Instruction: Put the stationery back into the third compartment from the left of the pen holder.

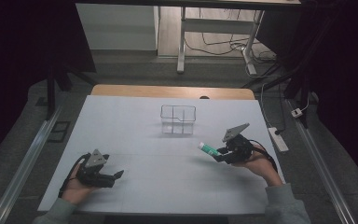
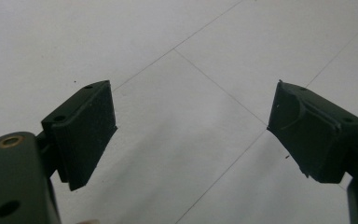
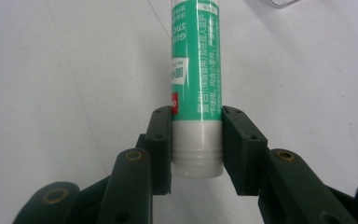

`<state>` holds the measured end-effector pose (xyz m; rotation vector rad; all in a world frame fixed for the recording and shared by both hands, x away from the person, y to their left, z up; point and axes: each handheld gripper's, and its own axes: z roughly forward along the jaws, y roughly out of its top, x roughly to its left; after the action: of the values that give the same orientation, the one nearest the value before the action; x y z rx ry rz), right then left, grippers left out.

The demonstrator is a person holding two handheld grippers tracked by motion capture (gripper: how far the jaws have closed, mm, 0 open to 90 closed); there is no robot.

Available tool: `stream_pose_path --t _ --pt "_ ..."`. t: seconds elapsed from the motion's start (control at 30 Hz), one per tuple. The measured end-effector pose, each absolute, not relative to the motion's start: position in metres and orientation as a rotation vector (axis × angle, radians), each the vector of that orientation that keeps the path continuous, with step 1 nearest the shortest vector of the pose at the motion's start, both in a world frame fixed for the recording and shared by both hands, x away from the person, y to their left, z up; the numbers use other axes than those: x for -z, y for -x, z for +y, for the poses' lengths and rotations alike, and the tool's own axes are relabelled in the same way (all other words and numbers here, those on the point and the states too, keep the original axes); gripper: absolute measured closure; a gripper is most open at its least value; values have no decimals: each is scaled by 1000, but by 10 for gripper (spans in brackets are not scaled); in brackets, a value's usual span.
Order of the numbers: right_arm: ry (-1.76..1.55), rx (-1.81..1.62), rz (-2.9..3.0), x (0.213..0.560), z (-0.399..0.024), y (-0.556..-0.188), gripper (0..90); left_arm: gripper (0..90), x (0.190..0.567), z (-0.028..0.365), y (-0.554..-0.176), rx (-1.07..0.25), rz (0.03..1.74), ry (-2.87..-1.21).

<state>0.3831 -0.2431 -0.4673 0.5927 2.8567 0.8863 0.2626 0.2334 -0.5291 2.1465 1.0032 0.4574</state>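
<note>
Two black jaws of the right gripper [image 3: 196,144] were clamped on the white end of a green-and-white glue stick [image 3: 196,88], which was held off the white table [image 1: 135,140] with its far end aimed toward the clear divided box [image 1: 178,119]. It looked like a carry step, so the next move would probably call for bringing the stick over that box and parting the jaws. Nothing lay between them, and the left gripper [image 1: 108,177], jaws wide and empty, rested well apart at the table's near left
</note>
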Motion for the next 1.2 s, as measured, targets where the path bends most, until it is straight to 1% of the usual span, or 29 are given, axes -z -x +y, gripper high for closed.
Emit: stream_pose_path --t 0.27,0.63,0.9,1.2 --pt "-728 -984 2841 471 -239 -383 641 143 528 233 -262 -466 994 -2140" --pt "-791 -1025 2839 476 -227 -382 641 147 527 231 -262 -475 977 -2141" --pt "-823 -1057 2842 477 -219 -382 641 146 523 226 -262 -484 918 -2143" --pt "-825 -1108 2864 480 -210 -381 641 153 517 210 -268 -506 854 -2172"
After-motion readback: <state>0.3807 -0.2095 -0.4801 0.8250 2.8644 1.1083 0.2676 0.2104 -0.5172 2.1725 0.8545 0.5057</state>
